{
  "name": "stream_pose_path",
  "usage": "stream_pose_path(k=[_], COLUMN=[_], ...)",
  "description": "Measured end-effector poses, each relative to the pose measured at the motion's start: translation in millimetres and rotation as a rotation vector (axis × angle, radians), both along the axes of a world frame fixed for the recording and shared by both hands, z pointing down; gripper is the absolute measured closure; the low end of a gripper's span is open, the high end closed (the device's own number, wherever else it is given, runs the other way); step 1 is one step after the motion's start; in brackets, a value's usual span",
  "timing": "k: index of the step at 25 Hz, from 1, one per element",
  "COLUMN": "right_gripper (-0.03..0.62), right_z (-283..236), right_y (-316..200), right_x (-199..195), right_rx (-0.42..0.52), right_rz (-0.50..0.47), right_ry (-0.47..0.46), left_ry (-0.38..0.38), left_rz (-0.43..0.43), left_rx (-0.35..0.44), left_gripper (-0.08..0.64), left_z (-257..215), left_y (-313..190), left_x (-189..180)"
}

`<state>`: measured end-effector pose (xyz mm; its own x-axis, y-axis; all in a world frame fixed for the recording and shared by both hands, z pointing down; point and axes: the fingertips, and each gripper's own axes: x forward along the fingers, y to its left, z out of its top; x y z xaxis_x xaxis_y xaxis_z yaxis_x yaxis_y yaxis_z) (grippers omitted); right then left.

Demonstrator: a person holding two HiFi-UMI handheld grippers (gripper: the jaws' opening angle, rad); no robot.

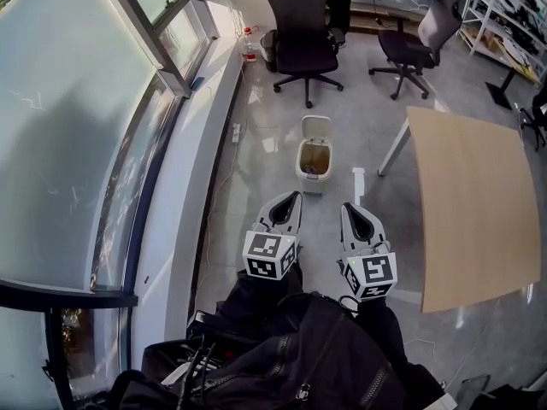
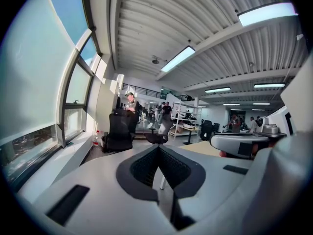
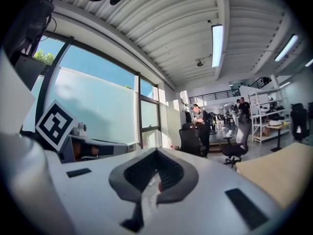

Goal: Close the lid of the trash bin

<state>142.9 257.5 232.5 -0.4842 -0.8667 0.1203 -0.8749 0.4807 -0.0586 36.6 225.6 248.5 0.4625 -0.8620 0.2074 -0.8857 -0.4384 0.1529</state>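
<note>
Head view, w/ both gripper views. Cream rectangular plastic trash bin (image 1: 313, 166) stands on the grey tiled floor (image 1: 359, 101), straight ahead of both grippers and well apart from them. It sits between the white window ledge (image 1: 184, 229) at left and the light wooden tabletop (image 1: 470, 203) at right, near the table's white slanted leg (image 1: 393, 148). The bin's white hinged lid (image 1: 316, 128) stands upright at the far edge, so the bin is open; the inside looks brownish, contents not readable.

L gripper (image 1: 296, 196), white w/ dark jaw pads, is held low in front of the person, pointing toward the bin. Its own view shows the L gripper (image 2: 157, 148) w/ jaw tips pressed together, nothing between them, only a diamond-shaped gap behind the tips. R gripper (image 1: 346, 205) is alongside it, just apart, same heading. In its own view the R gripper (image 3: 156, 151) likewise has its tips meeting and carries nothing. Neither touches the bin or lid.

Each gripper carries a black-and-white marker cube: L (image 1: 270, 255), R (image 1: 372, 273). Black fabric bag (image 1: 282, 357) fills the near foreground below them. Beyond the bin: black office chair (image 1: 303, 32) and grey office chair (image 1: 414, 45). White power strip (image 1: 236, 132) lies by the ledge.
</note>
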Motion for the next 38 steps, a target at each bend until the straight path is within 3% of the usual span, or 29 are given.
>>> stream_pose_path(k=[7,22,31,38], right_gripper=[0.588,0.588,0.588,0.588], right_z=[8,29,87,139], right_y=[-73,-252,-309,-336], right_x=[-1,-60,-85,-69], right_rx=[-0.019,-0.079,-0.214,-0.331], right_rz=[0.027,-0.013,-0.023,-0.024], right_ry=[0.012,0.029,0.081,0.075], left_ry=[0.013,0.007,0.022,0.000], left_rz=[0.043,0.061,0.083,0.074], left_rx=[-0.005,-0.086,-0.237,-0.324], left_gripper=[0.558,0.558,0.558,0.558], left_z=[8,45,111,154], left_y=[-70,-238,-300,-326], left_x=[4,-42,-63,-47])
